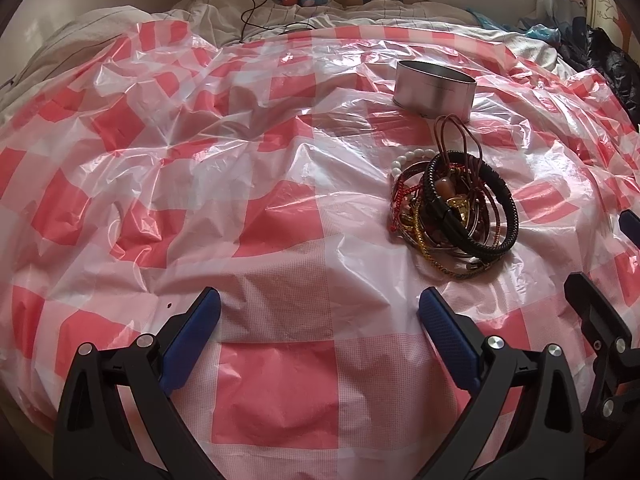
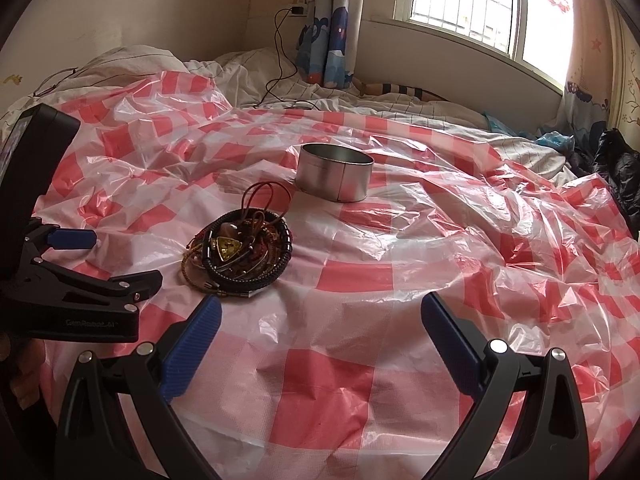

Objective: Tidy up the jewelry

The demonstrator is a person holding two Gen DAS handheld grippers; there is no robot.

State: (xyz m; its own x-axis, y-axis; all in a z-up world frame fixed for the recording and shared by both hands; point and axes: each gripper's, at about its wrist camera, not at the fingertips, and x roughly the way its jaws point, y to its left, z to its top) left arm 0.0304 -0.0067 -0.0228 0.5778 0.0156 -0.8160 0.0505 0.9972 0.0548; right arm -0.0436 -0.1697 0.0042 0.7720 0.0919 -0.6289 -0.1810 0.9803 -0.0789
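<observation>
Left gripper [image 1: 320, 312] and right gripper [image 2: 320, 316]: both spread wide, empty, low over the checked plastic sheet [image 1: 276, 216]. Jewelry pile [image 1: 454, 208]: tangled bracelets and cords, just beyond them. Round metal tin [image 1: 434, 90]: farther back, near the pile.

The left gripper [image 1: 320, 312] is built of matte black plastic, its two arms tapering forward with long triangular cut-outs in their sides. Each finger carries a blue pad [image 1: 192, 336] with a fine ribbed or dotted texture. Round silver screw heads [image 1: 495, 342] sit at the pivots, two on each arm. The right gripper [image 2: 320, 316] has the same black frame, blue ribbed pads [image 2: 192, 344] and silver screws [image 2: 498, 346]. In the right wrist view the left gripper's black body bears small pale lettering [image 2: 90, 323], which seems to read "GenRobot.AI".
</observation>
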